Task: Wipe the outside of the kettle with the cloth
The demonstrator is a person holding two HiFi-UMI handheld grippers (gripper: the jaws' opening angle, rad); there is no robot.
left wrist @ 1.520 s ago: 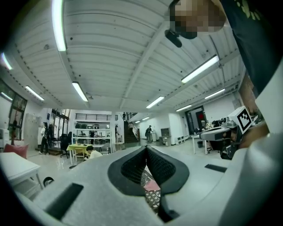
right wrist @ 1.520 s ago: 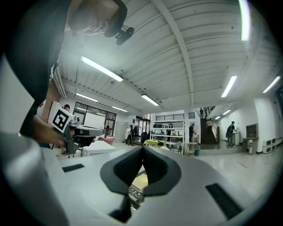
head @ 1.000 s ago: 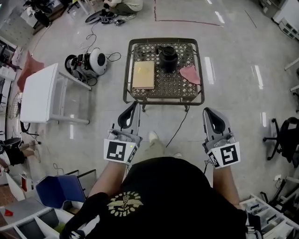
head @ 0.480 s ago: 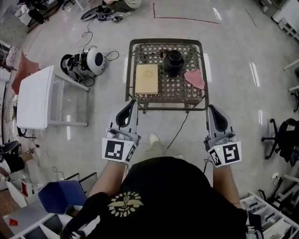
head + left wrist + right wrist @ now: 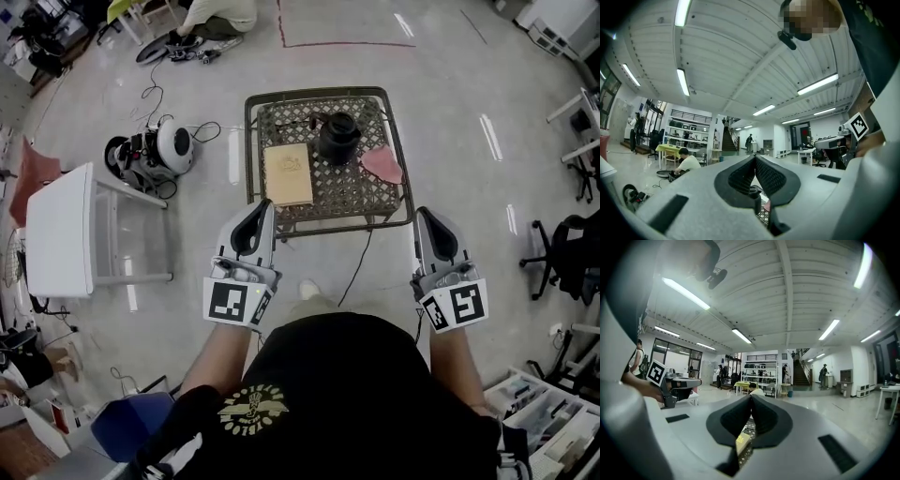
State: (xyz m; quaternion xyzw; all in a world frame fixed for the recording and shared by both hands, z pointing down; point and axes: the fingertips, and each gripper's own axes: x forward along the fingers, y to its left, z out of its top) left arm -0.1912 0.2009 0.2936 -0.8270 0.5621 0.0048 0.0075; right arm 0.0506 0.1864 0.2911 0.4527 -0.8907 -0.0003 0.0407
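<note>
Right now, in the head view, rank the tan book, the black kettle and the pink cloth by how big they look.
Largest: tan book, clearly.
Then black kettle and pink cloth, which look about alike. The kettle stands up toward the camera, so I won't rank those two.

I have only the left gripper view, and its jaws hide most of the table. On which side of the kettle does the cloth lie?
Observer: In the head view the pink cloth lies on the table, to the right of the kettle, near the right rim.
Operator: Does the right gripper hold anything?
Observer: No. The right gripper view shows the right gripper with its jaws together and nothing between them.
Operator: Is anything else on the table?
Observer: Yes, a flat tan board lies to the left of the kettle, apart from it.
</note>
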